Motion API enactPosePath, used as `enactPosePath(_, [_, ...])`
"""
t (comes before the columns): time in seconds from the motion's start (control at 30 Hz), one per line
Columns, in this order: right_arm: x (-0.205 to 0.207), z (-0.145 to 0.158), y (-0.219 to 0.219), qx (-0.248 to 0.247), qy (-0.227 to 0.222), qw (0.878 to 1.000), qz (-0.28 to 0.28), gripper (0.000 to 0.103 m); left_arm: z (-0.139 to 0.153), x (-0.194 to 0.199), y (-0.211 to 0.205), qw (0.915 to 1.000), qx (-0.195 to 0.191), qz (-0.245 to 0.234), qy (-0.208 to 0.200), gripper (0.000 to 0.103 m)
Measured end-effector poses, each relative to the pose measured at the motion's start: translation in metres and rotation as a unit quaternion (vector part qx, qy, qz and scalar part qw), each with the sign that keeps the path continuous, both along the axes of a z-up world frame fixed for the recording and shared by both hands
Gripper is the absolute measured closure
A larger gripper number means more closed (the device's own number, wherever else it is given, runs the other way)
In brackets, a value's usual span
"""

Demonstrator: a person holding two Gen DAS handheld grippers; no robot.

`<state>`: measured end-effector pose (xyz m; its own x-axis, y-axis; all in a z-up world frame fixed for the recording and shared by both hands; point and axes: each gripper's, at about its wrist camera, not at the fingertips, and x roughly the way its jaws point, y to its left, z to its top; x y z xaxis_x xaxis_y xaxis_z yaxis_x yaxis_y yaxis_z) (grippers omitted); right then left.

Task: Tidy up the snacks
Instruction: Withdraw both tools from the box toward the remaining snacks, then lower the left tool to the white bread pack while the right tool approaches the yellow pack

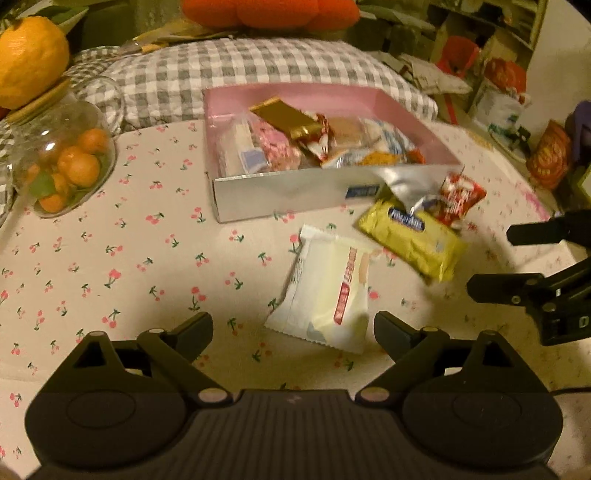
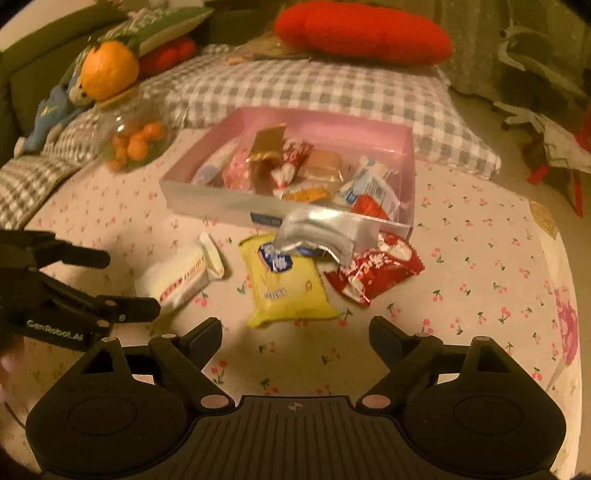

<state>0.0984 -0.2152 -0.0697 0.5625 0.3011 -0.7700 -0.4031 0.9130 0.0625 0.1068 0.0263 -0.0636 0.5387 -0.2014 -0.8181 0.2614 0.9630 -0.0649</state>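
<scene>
A shallow box with pink inner walls holds several wrapped snacks on the cherry-print tablecloth. In front of it lie a white packet, a yellow packet, a red packet and a silver packet that leans on the box's front wall. My left gripper is open just short of the white packet, not touching it. My right gripper is open at the near end of the yellow packet, with the red packet to its right. Each gripper shows in the other's view, empty.
A glass jar of small oranges with a large orange on its lid stands at the left. A checked cushion lies behind the box, a red cushion beyond. The table's edge runs down the right.
</scene>
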Motion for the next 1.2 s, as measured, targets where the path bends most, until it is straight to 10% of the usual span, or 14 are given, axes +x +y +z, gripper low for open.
enactPosePath(1.2, [0.021,-0.026,0.016,-0.019,-0.039,0.998,0.043,0.014,-0.007,0.013,-0.003,0.9993,0.03,-0.022,-0.006,0.057])
